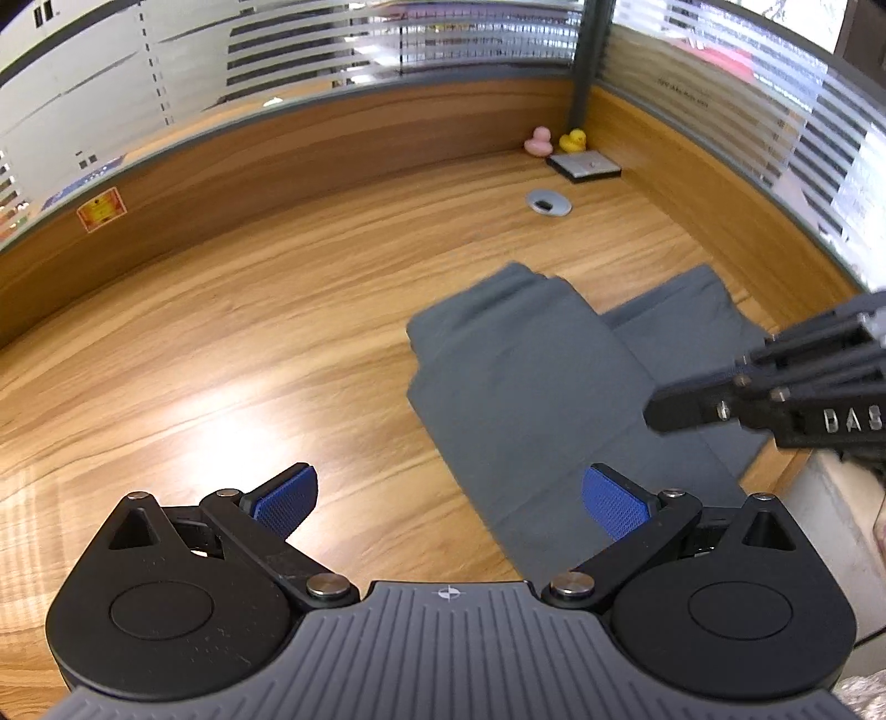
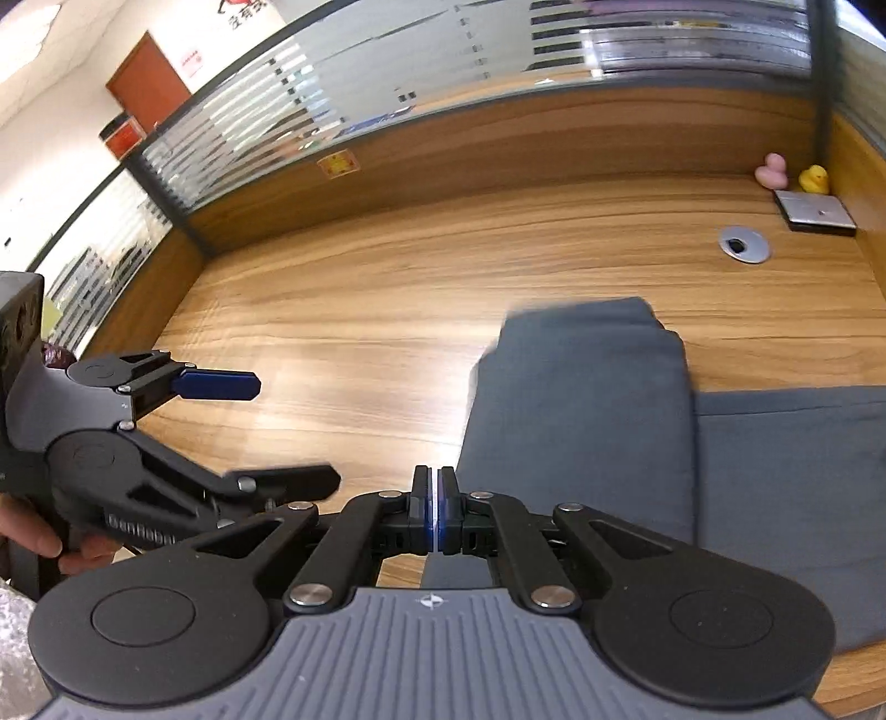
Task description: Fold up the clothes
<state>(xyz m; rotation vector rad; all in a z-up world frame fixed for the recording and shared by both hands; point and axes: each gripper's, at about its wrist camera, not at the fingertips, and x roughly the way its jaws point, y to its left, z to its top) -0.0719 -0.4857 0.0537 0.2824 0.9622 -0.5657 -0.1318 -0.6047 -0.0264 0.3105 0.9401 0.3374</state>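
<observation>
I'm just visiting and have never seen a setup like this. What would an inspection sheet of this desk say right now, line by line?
Surface: wooden desk, glare patch near the front.
Job's things: grey garment, partly folded, one layer doubled over the rest, lying flat on the desk.
Clutter: pink duck and yellow duck in the far corner, beside a flat silver box.
Grippers: left gripper open, nothing between its blue pads; right gripper shut, holding nothing, above the garment's near edge.
Cables: nothing seen; a round cable port sits empty in the desk.
Surroundings: wooden partition with striped frosted glass around the desk.
</observation>
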